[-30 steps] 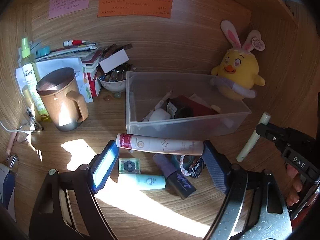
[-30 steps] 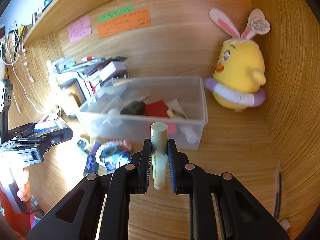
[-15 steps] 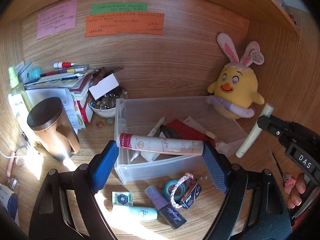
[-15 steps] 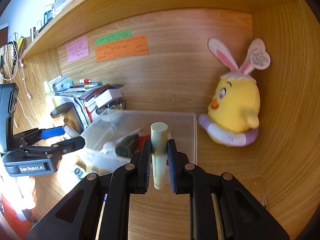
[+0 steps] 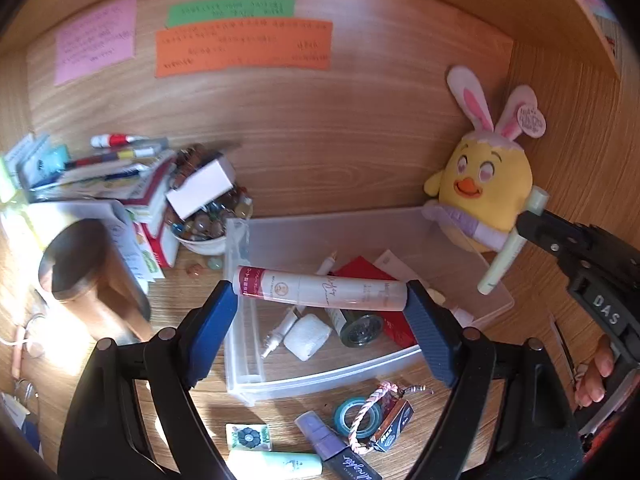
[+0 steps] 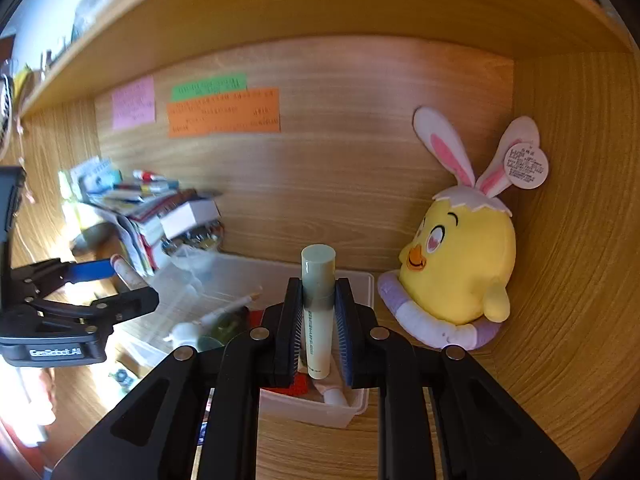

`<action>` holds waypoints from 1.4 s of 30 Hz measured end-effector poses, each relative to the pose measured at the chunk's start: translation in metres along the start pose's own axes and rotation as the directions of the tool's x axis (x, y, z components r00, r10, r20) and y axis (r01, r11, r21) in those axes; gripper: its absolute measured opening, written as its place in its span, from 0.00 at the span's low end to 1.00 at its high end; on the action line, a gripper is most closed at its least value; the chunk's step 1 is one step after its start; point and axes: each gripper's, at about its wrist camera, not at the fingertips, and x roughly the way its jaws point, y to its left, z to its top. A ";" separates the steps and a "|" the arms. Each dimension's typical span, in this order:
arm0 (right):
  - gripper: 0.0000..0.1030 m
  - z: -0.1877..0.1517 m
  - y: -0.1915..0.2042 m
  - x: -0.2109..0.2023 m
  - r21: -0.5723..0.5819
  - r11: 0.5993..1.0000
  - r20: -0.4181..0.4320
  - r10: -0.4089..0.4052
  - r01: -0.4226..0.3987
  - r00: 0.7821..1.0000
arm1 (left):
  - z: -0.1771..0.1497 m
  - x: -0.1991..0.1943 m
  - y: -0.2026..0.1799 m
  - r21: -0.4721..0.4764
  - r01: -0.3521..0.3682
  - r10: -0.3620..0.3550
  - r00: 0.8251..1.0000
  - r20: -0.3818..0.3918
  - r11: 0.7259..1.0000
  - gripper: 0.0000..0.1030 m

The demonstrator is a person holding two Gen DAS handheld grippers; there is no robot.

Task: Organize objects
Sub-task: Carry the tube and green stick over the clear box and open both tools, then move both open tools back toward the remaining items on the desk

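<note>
Wood-panelled walls with coloured notes close in a cluttered surface where a clear bin (image 5: pixel 472 312) sits beside a yellow plush chick (image 5: pixel 484 188). Left tongs (image 5: pixel 320 300) grasp a long white tube (image 5: pixel 320 290) end to end, crosswise above the bin, likely so it drops in flat. Right tongs (image 6: pixel 318 320) are clenched on a slim green stick (image 6: pixel 318 304), upright over the bin's near edge, probably bound for the same bin. Small items lie loose in front.

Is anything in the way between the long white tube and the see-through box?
Nothing visible. The left gripper holds the long white tube over the open clear box, which has no lid, only small items lying on its bottom.
</note>
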 end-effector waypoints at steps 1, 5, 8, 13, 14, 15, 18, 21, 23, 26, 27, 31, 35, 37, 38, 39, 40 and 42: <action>0.14 -0.001 0.000 0.005 -0.004 1.000 -0.011 -0.002 0.002 1.000 | -0.001 0.004 0.000 0.004 0.002 -0.002 1.000 -0.012 1.000 0.82; 0.14 -0.010 0.004 0.023 -0.040 0.999 -0.057 -0.037 0.035 0.998 | -0.007 0.019 -0.003 0.017 0.003 -0.002 0.998 -0.056 1.000 0.82; 0.14 -0.017 0.007 0.034 -0.069 0.996 -0.086 -0.058 0.052 0.995 | -0.010 0.027 -0.002 0.014 0.017 -0.015 0.996 -0.086 1.000 0.82; 0.14 -0.023 0.014 0.047 -0.095 0.995 -0.118 -0.049 0.038 0.992 | -0.015 0.035 -0.001 0.007 0.027 -0.026 0.994 -0.111 1.000 0.82; 0.14 -0.024 0.016 0.050 -0.099 0.995 -0.126 -0.042 0.030 0.991 | -0.015 0.037 -0.001 0.006 0.027 -0.026 0.993 -0.116 1.000 0.82; 0.14 -0.025 0.018 0.052 -0.104 0.994 -0.132 -0.034 0.020 0.991 | -0.016 0.039 -0.001 0.005 0.026 -0.025 0.992 -0.122 1.000 0.82; 0.14 -0.028 0.027 0.059 -0.138 0.990 -0.145 -0.039 0.019 0.989 | -0.017 0.044 0.000 0.002 0.031 -0.031 0.990 -0.140 1.000 0.82; 0.14 -0.029 0.036 0.064 -0.159 0.987 -0.158 -0.029 0.004 0.987 | -0.018 0.043 -0.001 0.010 0.034 -0.032 0.990 -0.140 0.999 0.83; 0.14 -0.030 0.041 0.066 -0.166 0.986 -0.164 -0.019 -0.009 0.986 | -0.018 0.043 -0.001 0.015 0.034 -0.031 0.990 -0.140 0.999 0.86; 0.14 -0.030 0.045 0.070 -0.150 0.987 -0.187 0.021 -0.050 0.982 | -0.017 0.040 0.001 0.004 0.043 -0.042 0.989 -0.139 0.999 0.91; 0.15 -0.030 0.044 0.071 -0.138 0.988 -0.196 0.039 -0.067 0.980 | -0.017 0.040 0.002 0.000 0.044 -0.044 0.989 -0.139 0.999 0.91; 0.30 -0.032 0.044 0.075 -0.111 0.990 -0.221 0.065 -0.092 0.973 | -0.016 0.035 0.009 -0.029 0.068 -0.071 0.988 -0.138 0.997 0.91; 0.46 -0.031 0.043 0.072 -0.095 0.989 -0.220 0.086 -0.109 0.972 | -0.015 0.024 0.014 -0.045 0.078 -0.082 0.990 -0.116 0.996 0.91; 0.50 -0.029 0.042 0.069 -0.095 0.990 -0.216 0.086 -0.109 0.973 | -0.014 0.017 0.014 -0.039 0.072 -0.076 0.992 -0.099 0.997 0.92; 0.53 -0.028 0.041 0.067 -0.094 0.990 -0.212 0.083 -0.105 0.974 | -0.014 0.013 0.014 -0.034 0.068 -0.071 0.994 -0.088 0.997 0.92; 0.54 -0.028 0.041 0.065 -0.092 0.990 -0.208 0.082 -0.103 0.975 | -0.014 0.009 0.014 -0.028 0.063 -0.065 0.995 -0.078 0.998 0.93; 0.55 -0.027 0.040 0.063 -0.086 0.991 -0.205 0.084 -0.103 0.975 | -0.014 0.004 0.014 -0.021 0.056 -0.058 0.996 -0.067 0.998 0.95; 0.58 -0.026 0.037 0.056 -0.069 0.991 -0.198 0.096 -0.111 0.976 | -0.014 -0.004 0.014 -0.009 0.047 -0.047 0.998 -0.049 0.999 0.96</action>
